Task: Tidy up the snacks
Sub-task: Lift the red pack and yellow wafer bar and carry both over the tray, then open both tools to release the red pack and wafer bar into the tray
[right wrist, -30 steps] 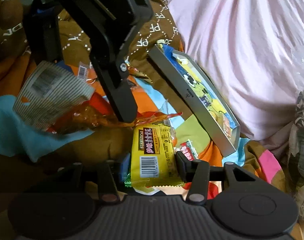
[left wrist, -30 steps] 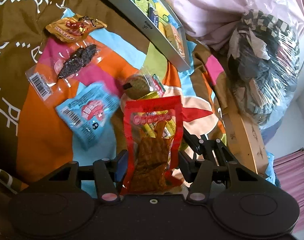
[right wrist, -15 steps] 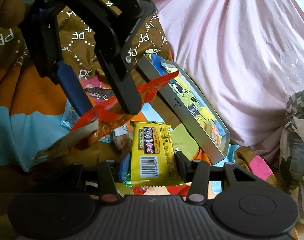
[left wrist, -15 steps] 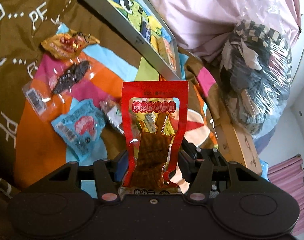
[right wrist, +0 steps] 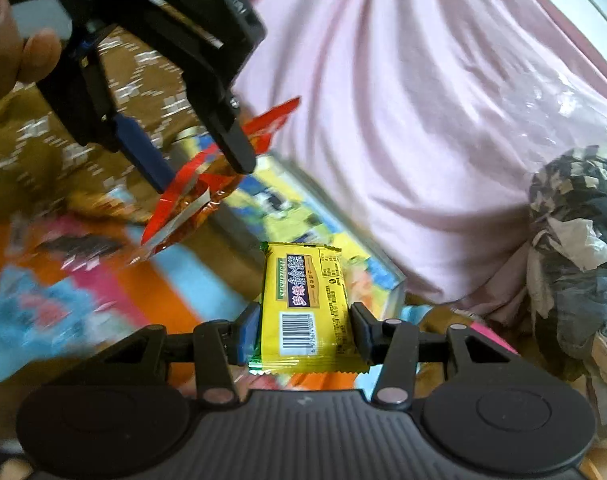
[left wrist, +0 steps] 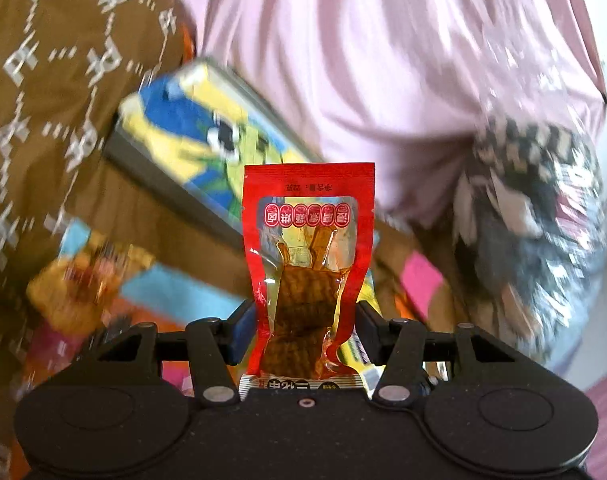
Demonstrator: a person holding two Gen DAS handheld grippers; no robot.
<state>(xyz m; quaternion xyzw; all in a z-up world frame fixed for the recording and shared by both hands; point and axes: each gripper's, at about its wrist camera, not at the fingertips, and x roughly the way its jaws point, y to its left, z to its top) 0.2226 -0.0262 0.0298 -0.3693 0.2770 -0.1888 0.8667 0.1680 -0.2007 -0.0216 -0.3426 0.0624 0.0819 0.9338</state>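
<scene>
My left gripper (left wrist: 306, 330) is shut on a red snack pouch (left wrist: 308, 256) with brown pieces inside, held upright above the bedding. In the right wrist view that same left gripper (right wrist: 201, 170) hangs at the upper left with the red pouch (right wrist: 191, 200) crumpled between its fingers. My right gripper (right wrist: 305, 330) is shut on a yellow snack packet (right wrist: 305, 304) with a barcode. A shallow tin tray (left wrist: 151, 156) with a blue and yellow cartoon print lies beyond both snacks, also seen as the tray (right wrist: 397, 294) in the right wrist view.
Loose snacks lie on the colourful blanket: an orange packet (left wrist: 83, 280) at the left and a dark one (right wrist: 79, 246). A pink sheet mound (right wrist: 403, 120) rises behind the tray. A plastic-wrapped bundle (right wrist: 575, 248) stands at the right. A person's fingers (right wrist: 11, 44) grip the left tool.
Both grippers rose off the blanket with their snacks and tipped toward the tin tray, which now sits closer and more central. The loose snacks slid to the lower left of the views.
</scene>
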